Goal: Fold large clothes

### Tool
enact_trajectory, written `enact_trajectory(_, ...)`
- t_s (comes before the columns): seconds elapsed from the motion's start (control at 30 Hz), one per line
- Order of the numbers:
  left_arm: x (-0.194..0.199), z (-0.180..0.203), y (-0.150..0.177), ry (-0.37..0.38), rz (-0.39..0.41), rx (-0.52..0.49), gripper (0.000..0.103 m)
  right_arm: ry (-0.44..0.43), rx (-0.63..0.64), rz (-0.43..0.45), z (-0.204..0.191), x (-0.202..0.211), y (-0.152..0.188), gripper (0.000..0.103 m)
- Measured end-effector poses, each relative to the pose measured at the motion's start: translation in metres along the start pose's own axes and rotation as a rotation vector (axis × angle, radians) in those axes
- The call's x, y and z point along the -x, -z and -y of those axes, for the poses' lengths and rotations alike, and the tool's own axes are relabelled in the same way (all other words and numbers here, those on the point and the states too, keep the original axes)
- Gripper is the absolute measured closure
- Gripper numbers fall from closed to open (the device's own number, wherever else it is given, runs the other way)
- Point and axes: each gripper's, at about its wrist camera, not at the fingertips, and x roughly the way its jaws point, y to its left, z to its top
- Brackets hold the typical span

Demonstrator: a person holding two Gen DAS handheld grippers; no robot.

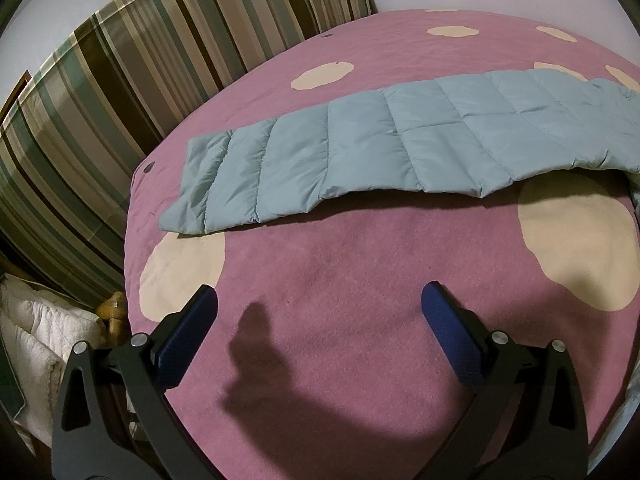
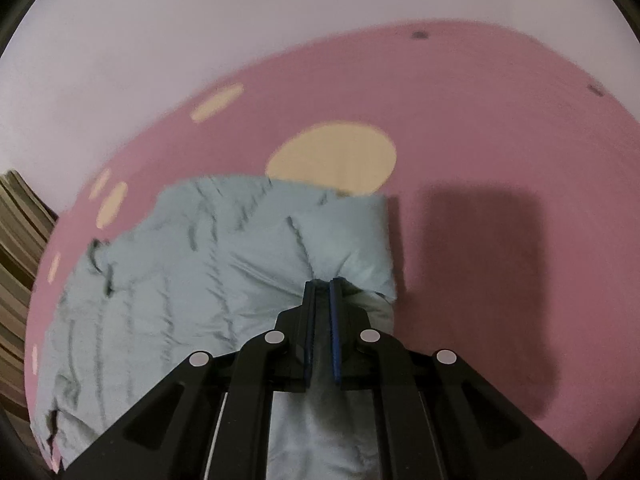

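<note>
A pale blue quilted puffer garment (image 1: 400, 140) lies stretched across the pink bed cover (image 1: 340, 248); its sleeve-like end reaches left. My left gripper (image 1: 320, 316) is open and empty, hovering over the bare cover in front of the garment. In the right wrist view the same garment (image 2: 180, 280) is bunched, and my right gripper (image 2: 323, 284) is shut on a fold of it, with fabric drawn between the fingers. The view is blurred.
The pink cover has large cream spots (image 1: 576, 240). A striped curtain (image 1: 100, 100) hangs beyond the bed's left edge. White bedding (image 1: 36, 340) and a wooden object (image 1: 114, 304) sit low at the left. A pale wall (image 2: 140, 40) lies behind.
</note>
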Motion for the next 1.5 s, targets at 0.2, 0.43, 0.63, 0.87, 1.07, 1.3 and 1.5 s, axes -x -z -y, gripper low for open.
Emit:
enact_trajectory(0.2,0.001,0.001,0.000,-0.001,0.002,0.001,0.002,0.002,0.018,0.008,0.000,0.015,0.001,0.090)
enact_trajectory(0.43,0.002,0.003,0.001,-0.001,0.001,0.001,0.002,0.321,0.065,0.123,0.034,0.081,0.047,0.035)
enact_trajectory(0.63,0.002,0.001,0.001,0.006,-0.001,0.007,0.002,0.491,0.072,0.048,0.074,0.081,0.093,0.031)
enact_trajectory(0.87,0.002,0.004,0.000,0.027,-0.008,0.023,0.002,0.490,0.021,0.098,0.085,0.072,0.099,0.017)
enact_trajectory(1.07,0.000,0.003,0.000,0.044,-0.014,0.035,0.002,0.487,0.006,0.097,0.094,0.075,0.095,0.014)
enact_trajectory(1.3,-0.007,-0.030,0.000,0.223,-0.048,0.110,0.002,0.490,0.000,0.100,0.098,0.080,0.102,0.012)
enact_trajectory(1.5,-0.036,-0.097,-0.014,0.345,-0.057,0.302,0.018,0.488,-0.005,0.101,0.099,0.078,0.099,0.011)
